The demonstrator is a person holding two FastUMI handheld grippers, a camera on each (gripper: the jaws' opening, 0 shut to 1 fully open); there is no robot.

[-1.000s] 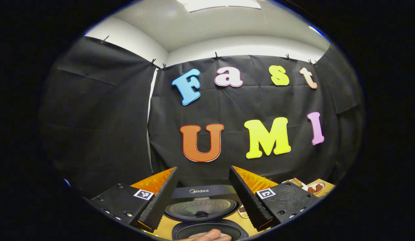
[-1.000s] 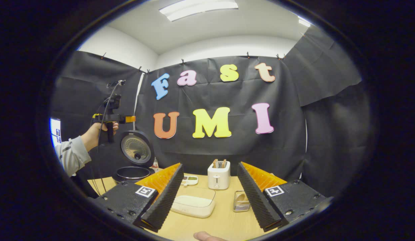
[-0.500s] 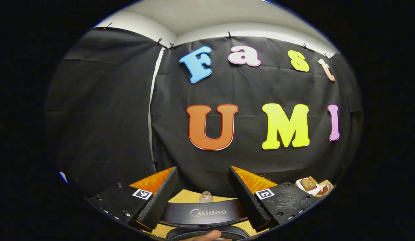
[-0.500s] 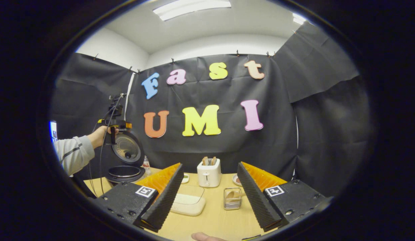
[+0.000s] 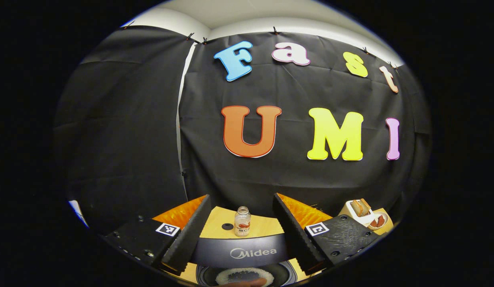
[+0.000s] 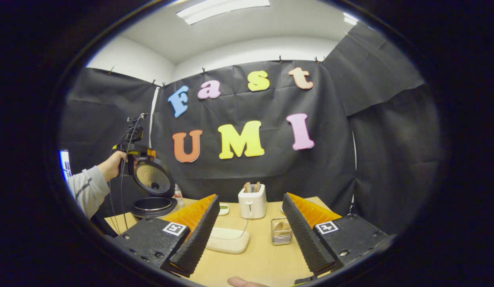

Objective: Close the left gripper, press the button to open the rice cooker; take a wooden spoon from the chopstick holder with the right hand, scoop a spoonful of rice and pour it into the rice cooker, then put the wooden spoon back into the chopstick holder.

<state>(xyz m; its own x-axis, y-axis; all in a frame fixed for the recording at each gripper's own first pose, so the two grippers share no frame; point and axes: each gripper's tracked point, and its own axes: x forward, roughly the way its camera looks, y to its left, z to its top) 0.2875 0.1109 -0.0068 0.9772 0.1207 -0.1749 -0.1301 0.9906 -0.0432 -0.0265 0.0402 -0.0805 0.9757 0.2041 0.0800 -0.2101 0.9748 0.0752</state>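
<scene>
The rice cooker (image 6: pixel 153 199) stands open at the left end of the table (image 6: pixel 262 255), its lid (image 6: pixel 151 179) tilted up, and in the left gripper view white rice seems to lie in the pot (image 5: pixel 245 275), though that patch sits at the very edge and is hard to read. Judging by that, the scooping looks done and closing may be the step in hand. The left gripper (image 5: pixel 239 223) has its fingers spread apart, holding nothing, poised right over the lid's top edge (image 5: pixel 241 251). To do it well, press on the lid's middle and bring it down evenly until it latches.

The right gripper (image 6: pixel 250 223) hovers above the table with fingers wide apart and empty. The chopstick holder (image 6: pixel 281 233) stands just ahead of it with the wooden spoon (image 6: pixel 282 227) inside, beside the rice tray (image 6: pixel 229 241) and in front of the toaster (image 6: pixel 251 202).

Against a second ago, the left gripper has dropped from above the lid to its rim, and the lid now leans further forward over the pot. The right gripper has drifted slightly; its fingers remain open.
</scene>
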